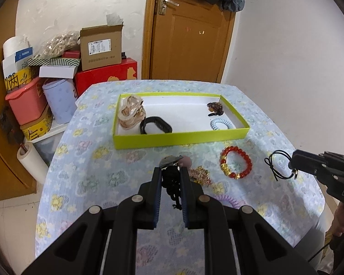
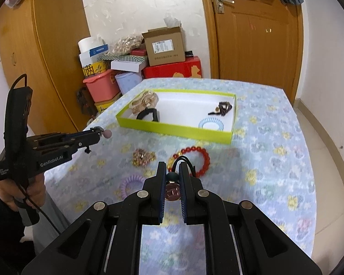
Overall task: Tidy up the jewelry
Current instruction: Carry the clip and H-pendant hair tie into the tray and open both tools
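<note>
Both grippers are held above the flowered tablecloth [image 1: 98, 160], each loaded. The left gripper [image 1: 170, 171] is nearly closed on a black corded ornament [image 1: 172, 183] with a pink bead at its far end. The right gripper [image 2: 172, 171] is clamped on a black hair tie [image 2: 173, 184] whose round metal charm is pinched between the pads.

The green tray [image 1: 178, 139] lies at the far side, already holding several pieces. For a clean drop, each item is best carried over the near wall and released low above bare white floor at the tray's middle. The red bead bracelet [image 1: 236, 162], gold clip [image 1: 200, 175] and purple coil tie [image 2: 131, 184] are left on the cloth.
</note>
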`<state>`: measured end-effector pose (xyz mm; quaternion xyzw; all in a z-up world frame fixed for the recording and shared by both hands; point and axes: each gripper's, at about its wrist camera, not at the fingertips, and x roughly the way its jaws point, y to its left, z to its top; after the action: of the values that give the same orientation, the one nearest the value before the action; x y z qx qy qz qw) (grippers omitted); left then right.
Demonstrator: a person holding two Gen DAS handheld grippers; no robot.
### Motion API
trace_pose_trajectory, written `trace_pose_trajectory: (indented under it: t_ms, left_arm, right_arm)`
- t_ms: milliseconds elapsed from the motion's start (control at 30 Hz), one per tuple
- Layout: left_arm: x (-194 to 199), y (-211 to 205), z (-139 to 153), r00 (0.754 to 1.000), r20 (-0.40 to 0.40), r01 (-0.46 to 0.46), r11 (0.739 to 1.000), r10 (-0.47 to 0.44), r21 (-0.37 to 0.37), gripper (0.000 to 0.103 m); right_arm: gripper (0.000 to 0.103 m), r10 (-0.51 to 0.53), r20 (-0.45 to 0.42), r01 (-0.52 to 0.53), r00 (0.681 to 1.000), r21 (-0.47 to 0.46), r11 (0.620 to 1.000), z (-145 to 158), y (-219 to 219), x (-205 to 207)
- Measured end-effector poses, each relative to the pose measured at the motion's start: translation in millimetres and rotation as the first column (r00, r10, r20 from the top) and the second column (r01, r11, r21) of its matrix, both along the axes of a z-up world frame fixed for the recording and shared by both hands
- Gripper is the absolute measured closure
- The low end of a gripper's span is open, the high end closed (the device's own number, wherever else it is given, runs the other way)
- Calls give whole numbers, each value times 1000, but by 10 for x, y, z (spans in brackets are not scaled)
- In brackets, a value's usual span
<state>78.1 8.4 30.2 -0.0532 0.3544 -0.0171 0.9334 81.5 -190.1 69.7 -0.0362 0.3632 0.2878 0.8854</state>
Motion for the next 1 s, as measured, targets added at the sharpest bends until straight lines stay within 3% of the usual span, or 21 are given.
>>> trace_pose_trajectory:
  t_ms: [500,1000]
  left_arm:
    - [479,-42,190,999,17,29,999,-30,25,87]
    - [1327,-6,151,999,-8,46,998,-46,45,87]
  right_arm:
    - [92,-9,41,9,999,-4,1000,131,79,521]
    - [92,-41,19,42,999,-51,998,-49,179,1407]
